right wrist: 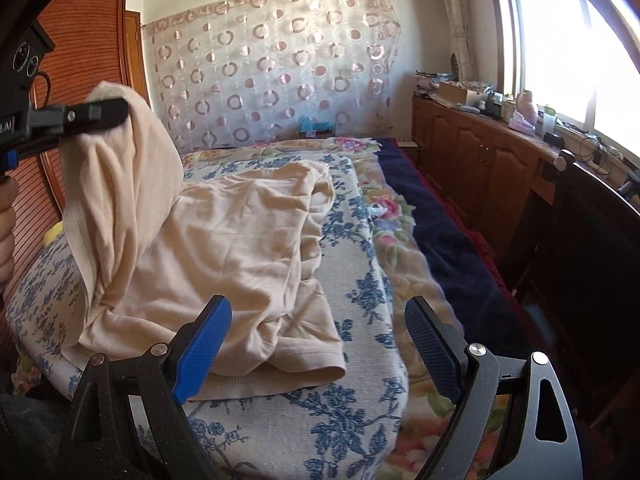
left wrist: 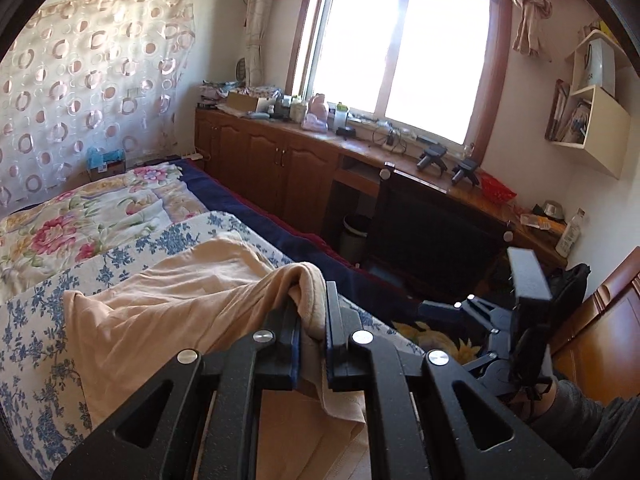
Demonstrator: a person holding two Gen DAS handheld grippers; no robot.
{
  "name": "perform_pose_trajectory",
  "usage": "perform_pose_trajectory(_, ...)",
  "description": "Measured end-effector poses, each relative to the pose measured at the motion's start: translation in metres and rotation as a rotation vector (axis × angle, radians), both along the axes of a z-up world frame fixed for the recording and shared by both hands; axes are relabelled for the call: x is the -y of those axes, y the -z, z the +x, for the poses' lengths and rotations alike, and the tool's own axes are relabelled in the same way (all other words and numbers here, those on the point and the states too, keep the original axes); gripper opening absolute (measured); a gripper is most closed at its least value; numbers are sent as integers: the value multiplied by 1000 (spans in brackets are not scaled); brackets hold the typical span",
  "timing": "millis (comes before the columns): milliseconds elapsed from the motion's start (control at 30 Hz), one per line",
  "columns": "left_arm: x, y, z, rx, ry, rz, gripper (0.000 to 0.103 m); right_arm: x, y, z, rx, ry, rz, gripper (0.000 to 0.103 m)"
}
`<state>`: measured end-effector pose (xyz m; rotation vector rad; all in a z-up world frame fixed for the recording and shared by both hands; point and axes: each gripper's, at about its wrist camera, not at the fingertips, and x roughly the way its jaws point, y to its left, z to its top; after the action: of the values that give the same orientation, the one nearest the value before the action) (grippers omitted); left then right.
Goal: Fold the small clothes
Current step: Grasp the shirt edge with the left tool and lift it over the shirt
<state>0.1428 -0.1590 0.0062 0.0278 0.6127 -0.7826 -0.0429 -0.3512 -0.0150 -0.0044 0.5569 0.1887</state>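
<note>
A beige small garment lies rumpled on the blue-flowered bed cover. My left gripper is shut on one edge of it, and the cloth bunches between the pads. In the right wrist view that left gripper is raised at the left, with the lifted part of the garment hanging from it in a drape down to the bed. My right gripper stands open just above the garment's near hem. Nothing sits between its blue pads.
A pink-flowered quilt and a dark blue blanket cover the far side of the bed. Wooden cabinets with clutter run under the window. A black chair and a bin stand beside the bed. A wooden wardrobe stands at the left.
</note>
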Motion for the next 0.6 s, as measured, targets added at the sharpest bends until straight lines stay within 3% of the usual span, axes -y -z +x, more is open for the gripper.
perform_pose_trajectory(133,-1,10,0,-35,-2,48,18,-3,3,-4,6,3,3,90)
perform_pose_trajectory(267,-19,9,-7,-15,-30,30,45,-10,6,-7,5,-2,-1,90)
perform_pose_trajectory(333,-28,10,-11,-1,-47,41,52,-14,6,-5,5,-6,-2,90)
perform_pose_trajectory(400,-38,14,-13,7,-87,71,72,-12,4,2,5,-14,-3,90)
perform_pose_trajectory(600,-75,35,-13,-22,-193,86,74,-17,0,15,11,-42,-10,90)
